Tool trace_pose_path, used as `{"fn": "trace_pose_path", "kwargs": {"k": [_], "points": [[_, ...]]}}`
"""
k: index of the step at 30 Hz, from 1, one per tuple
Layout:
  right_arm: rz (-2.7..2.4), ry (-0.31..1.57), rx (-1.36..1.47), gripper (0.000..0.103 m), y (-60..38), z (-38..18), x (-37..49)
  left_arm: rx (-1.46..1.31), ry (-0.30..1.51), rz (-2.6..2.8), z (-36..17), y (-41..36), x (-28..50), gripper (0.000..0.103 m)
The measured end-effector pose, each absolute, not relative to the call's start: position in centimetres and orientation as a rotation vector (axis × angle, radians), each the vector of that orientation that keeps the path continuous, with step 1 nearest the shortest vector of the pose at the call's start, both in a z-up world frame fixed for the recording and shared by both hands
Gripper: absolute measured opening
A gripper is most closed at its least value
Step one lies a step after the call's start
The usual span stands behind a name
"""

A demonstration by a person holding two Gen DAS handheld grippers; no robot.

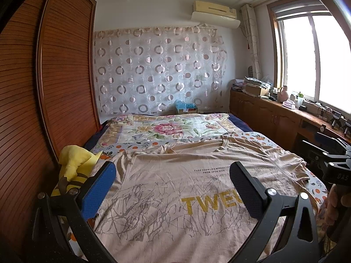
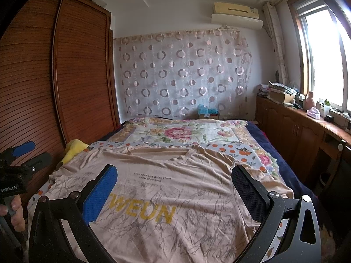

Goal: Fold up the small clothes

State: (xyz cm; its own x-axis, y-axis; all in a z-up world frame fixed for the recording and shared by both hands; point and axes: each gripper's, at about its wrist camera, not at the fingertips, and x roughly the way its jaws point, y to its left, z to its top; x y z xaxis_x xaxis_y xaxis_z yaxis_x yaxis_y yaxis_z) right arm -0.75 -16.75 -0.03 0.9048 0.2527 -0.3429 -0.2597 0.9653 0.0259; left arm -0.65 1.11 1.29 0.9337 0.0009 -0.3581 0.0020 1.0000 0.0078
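- A beige T-shirt (image 1: 175, 197) lies spread flat, print side up, across the near end of the bed (image 1: 316, 179), its neckline toward the far end and its hem at the near edge.
- Yellow letters reading "TWEUN" run across the chest, with grey branch-like lines around them and small dark text above.
- The left gripper (image 1: 173, 188) hovers over the shirt's left half, jaws spread wide, nothing between them; its blue pad (image 1: 98, 190) sits left, its black pad (image 1: 245, 190) right.
- The right gripper (image 2: 175, 190) hangs over the right half, likewise released and empty, fingers well apart.
- Each gripper shows at the edge of the other's view, with a hand (image 2: 13, 208) wrapped round a handle.
- A yellow plush toy (image 1: 74, 166) rests at the bed's left edge, just beside the shirt's sleeve and against the wooden wardrobe (image 1: 54, 76).
- A floral quilt (image 1: 166, 129) covers the far part of the bed.
- A low wooden cabinet (image 2: 291, 127) stands along the right side under the window (image 1: 307, 57), its top cluttered.
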Motion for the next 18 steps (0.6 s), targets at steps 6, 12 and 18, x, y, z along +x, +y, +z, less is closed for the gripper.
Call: {"fn": "trace_pose_path", "kwargs": {"k": [6, 12, 18], "points": [[0.266, 0.351, -0.021, 0.103, -16.78, -0.04, -0.78, 0.007, 0.366, 0.001, 1.24, 1.12, -0.64, 0.103], [0.268, 0.352, -0.019, 0.103, -16.87, -0.05, -0.82, 0.007, 0.366, 0.0, 1.23, 1.15, -0.64, 0.103], [0.267, 0.352, -0.019, 0.103, -16.9, -0.07, -0.81, 0.007, 0.367, 0.0, 1.34, 1.23, -0.68, 0.103]]}}
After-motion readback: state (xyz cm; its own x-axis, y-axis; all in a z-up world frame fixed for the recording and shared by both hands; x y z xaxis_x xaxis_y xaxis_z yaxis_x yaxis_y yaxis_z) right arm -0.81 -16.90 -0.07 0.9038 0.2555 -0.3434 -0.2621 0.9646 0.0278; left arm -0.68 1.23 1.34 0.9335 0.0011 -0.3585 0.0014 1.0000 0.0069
